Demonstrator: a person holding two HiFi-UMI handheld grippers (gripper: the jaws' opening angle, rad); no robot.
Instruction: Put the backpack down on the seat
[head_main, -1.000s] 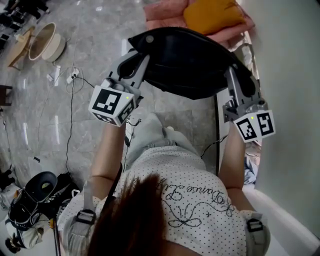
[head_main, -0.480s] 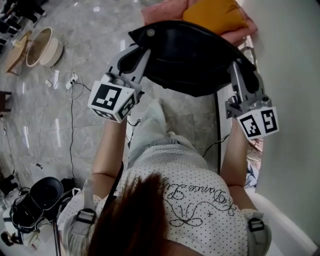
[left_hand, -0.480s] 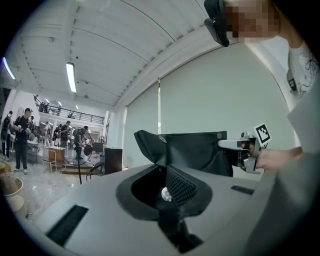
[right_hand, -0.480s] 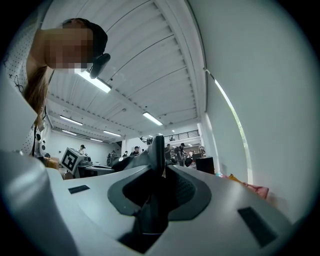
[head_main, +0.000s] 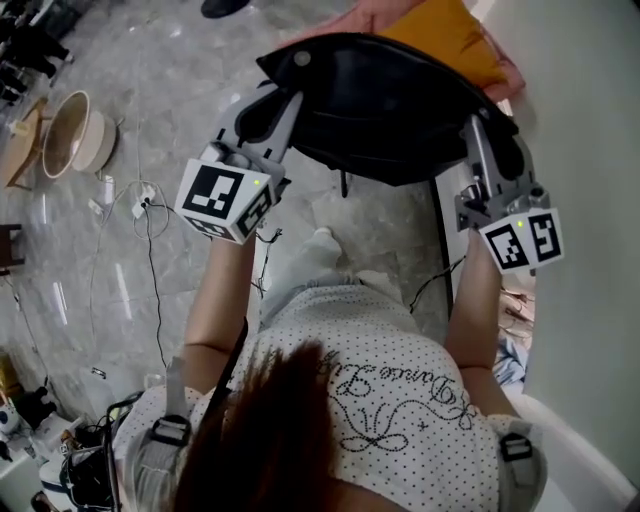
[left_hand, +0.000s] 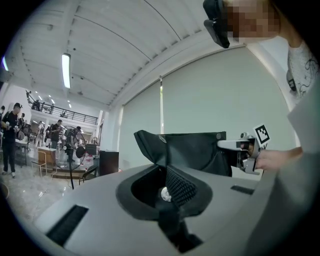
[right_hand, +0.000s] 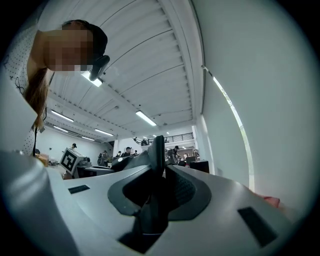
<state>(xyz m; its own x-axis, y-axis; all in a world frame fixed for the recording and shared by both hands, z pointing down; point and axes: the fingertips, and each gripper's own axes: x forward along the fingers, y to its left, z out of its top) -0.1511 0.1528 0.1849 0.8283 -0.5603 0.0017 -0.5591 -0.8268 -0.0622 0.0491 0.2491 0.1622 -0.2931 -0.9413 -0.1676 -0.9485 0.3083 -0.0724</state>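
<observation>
With the left hand-held gripper (head_main: 283, 97) and right hand-held gripper (head_main: 481, 128) each clamped on the backpack (head_main: 385, 110), which hangs just short of the seat (head_main: 508, 78), its thin fabric could slip free and fall to the floor (head_main: 150, 130).

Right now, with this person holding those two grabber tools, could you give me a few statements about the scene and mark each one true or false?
1. The left gripper and the right gripper are both clamped on the black backpack. True.
2. The backpack rests on the pink seat. False: it hangs in the air between the two grippers.
3. An orange cushion lies on the seat. True.
4. A round bowl stands on the floor at the person's right. False: it is at the person's left.
</observation>
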